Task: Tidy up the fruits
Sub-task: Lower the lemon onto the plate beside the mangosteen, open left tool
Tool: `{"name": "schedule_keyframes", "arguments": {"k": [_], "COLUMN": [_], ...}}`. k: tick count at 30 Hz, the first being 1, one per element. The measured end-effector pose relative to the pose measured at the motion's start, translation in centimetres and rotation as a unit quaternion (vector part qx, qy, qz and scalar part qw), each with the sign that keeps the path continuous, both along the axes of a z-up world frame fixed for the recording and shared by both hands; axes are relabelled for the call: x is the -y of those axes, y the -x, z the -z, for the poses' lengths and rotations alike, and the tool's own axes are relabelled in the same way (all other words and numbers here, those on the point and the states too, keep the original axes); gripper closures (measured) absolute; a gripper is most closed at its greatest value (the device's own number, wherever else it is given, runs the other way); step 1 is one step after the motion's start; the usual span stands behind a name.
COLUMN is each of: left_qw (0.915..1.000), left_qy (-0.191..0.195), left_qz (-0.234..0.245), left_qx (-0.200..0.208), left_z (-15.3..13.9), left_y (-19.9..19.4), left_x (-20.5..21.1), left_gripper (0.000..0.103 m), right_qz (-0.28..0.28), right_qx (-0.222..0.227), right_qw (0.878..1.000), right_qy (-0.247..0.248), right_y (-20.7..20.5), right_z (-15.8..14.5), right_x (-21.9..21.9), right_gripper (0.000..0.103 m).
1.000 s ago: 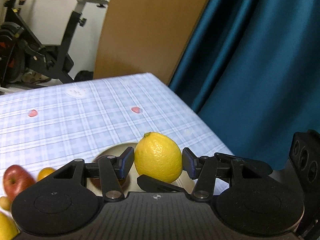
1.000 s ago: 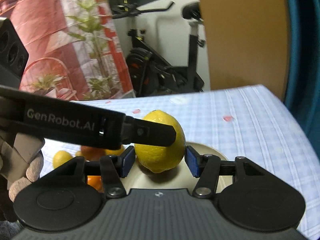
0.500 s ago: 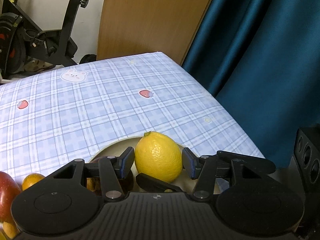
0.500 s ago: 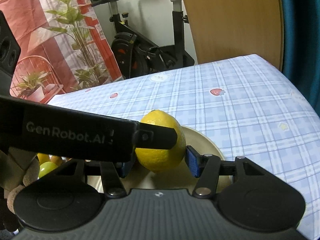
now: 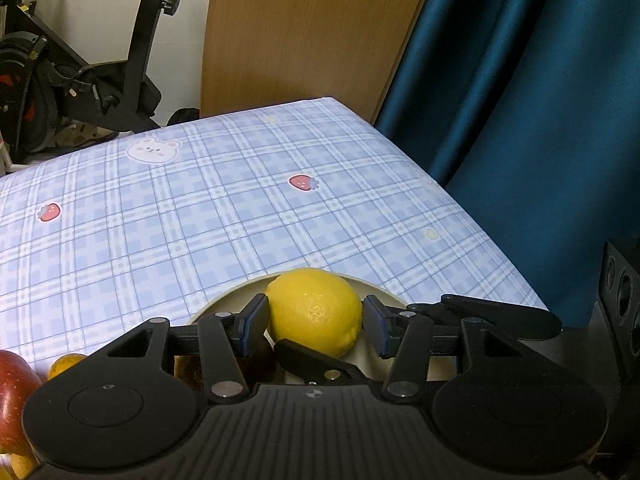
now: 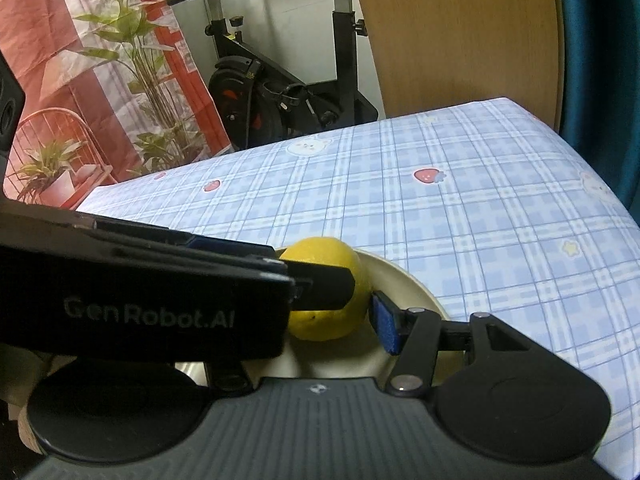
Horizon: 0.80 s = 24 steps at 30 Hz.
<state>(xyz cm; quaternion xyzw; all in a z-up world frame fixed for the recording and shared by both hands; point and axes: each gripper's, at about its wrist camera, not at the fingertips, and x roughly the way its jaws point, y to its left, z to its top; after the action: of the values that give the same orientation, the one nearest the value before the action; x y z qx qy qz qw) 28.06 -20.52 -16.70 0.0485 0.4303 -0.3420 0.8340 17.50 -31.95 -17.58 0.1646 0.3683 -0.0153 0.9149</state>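
A yellow lemon (image 5: pixel 314 312) hangs low over a cream plate (image 5: pixel 224 304), perhaps touching it, near the table's front right. Both grippers hold it crosswise. My left gripper (image 5: pixel 314 320) has its blue pads on the lemon's two sides and its jaws are closing a little. One left finger (image 6: pixel 320 284) crosses the lemon (image 6: pixel 332 320) in the right wrist view. My right gripper (image 6: pixel 320 314) is shut on the same lemon. Its right pad (image 6: pixel 382 320) sits at the fruit's edge and its left pad is hidden. The plate's rim (image 6: pixel 416 284) shows behind.
A red apple (image 5: pixel 12 392) and an orange (image 5: pixel 64 360) lie left of the plate. The blue checked tablecloth (image 5: pixel 200 220) ends at the right by a blue curtain (image 5: pixel 540 120). A wooden board (image 5: pixel 304 32) and an exercise bike (image 6: pixel 280 92) stand beyond.
Both grippers sank toward the plate with the lemon and tipped downward. The lemon has turned between the pads; its stem end no longer points up.
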Motion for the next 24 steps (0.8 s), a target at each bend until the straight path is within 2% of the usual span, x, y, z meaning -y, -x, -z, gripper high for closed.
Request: {"name": "schedule_keyframes", "arguments": {"k": [11, 15, 24], "left_qw": [0.9994, 0.9989, 0.9963], "left_qy": [0.015, 0.022, 0.029], "left_qz": [-0.021, -0.029, -0.051], "left_qx": [0.024, 0.030, 0.063], "left_z": [-1.2, -2.1, -4.6], "left_y": [0.7, 1.0, 2.0], "left_x": [-1.6, -2.6, -6.0], "left_gripper": [0.046, 0.036, 0.036], "right_qz": [-0.002, -0.005, -0.017], "right_qx": [-0.010, -0.007, 0.008], "right_qw": [1.000, 0.999, 0.999], "right_qy": [0.022, 0.038, 0.048], "right_y": [0.1, 0.4, 1.0], "right_z": [-0.5, -1.3, -3.0], "right_x": [-1.0, -1.5, -3.0], "right_gripper": [0.045, 0.044, 0.043]}}
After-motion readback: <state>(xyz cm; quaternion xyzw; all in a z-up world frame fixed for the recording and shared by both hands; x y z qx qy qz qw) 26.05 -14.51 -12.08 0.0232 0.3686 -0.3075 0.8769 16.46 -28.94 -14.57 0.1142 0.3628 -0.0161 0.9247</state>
